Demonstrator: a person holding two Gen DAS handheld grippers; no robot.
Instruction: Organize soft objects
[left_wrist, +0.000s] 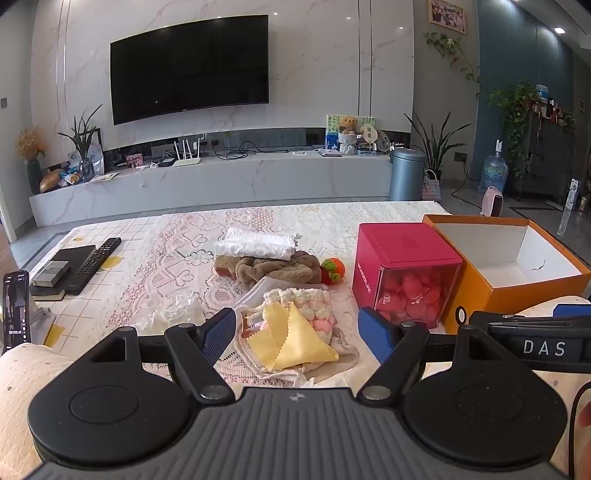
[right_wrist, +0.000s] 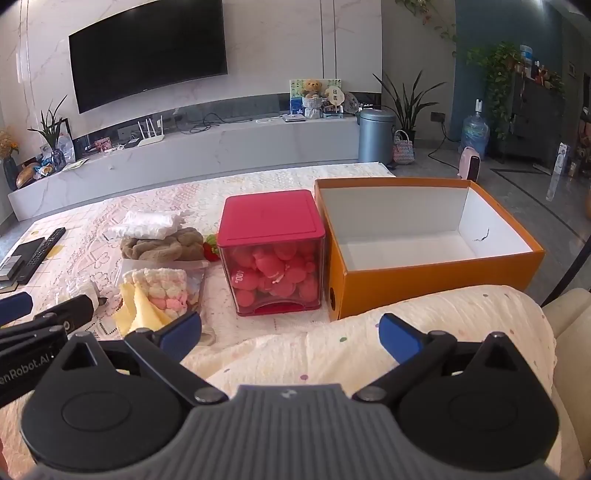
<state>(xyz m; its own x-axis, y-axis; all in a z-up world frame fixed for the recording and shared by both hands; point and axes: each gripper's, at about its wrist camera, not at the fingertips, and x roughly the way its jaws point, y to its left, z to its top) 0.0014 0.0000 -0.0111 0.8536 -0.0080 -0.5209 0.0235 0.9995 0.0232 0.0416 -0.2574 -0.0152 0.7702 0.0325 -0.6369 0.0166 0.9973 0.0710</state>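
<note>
A: Where do the soft things lie relative to the left gripper (left_wrist: 297, 330)?

B: Its blue-padded jaws stand wide apart with nothing between the pads. Just ahead of them, on the lace-covered worktop (left_wrist: 177, 236), sits a folded yellow cloth with pinked edges (left_wrist: 291, 341), resting on a cream-and-pink knitted pouch (left_wrist: 310, 306) and a clear plastic bag (left_wrist: 255, 291).

A: And beyond that?

B: A brown fluffy towel (left_wrist: 273, 267) with a white ruffled fabric bundle (left_wrist: 256, 243) on top of it, and a red knitted strawberry (left_wrist: 332, 270) touching the towel's right end.

A: The right gripper (right_wrist: 290, 334)?

B: Also wide open and holding nothing. It hovers over a cream polka-dot cushion (right_wrist: 424, 321). The open orange cardboard box with a white interior (right_wrist: 436, 269) is ahead of it, slightly right, and the red-lidded clear cube full of pink balls (right_wrist: 271, 254) stands just beside the box's left wall.

A: Anything else on the worktop?

B: A black remote control (left_wrist: 98, 260) at the far left, well apart from the soft pile.
</note>
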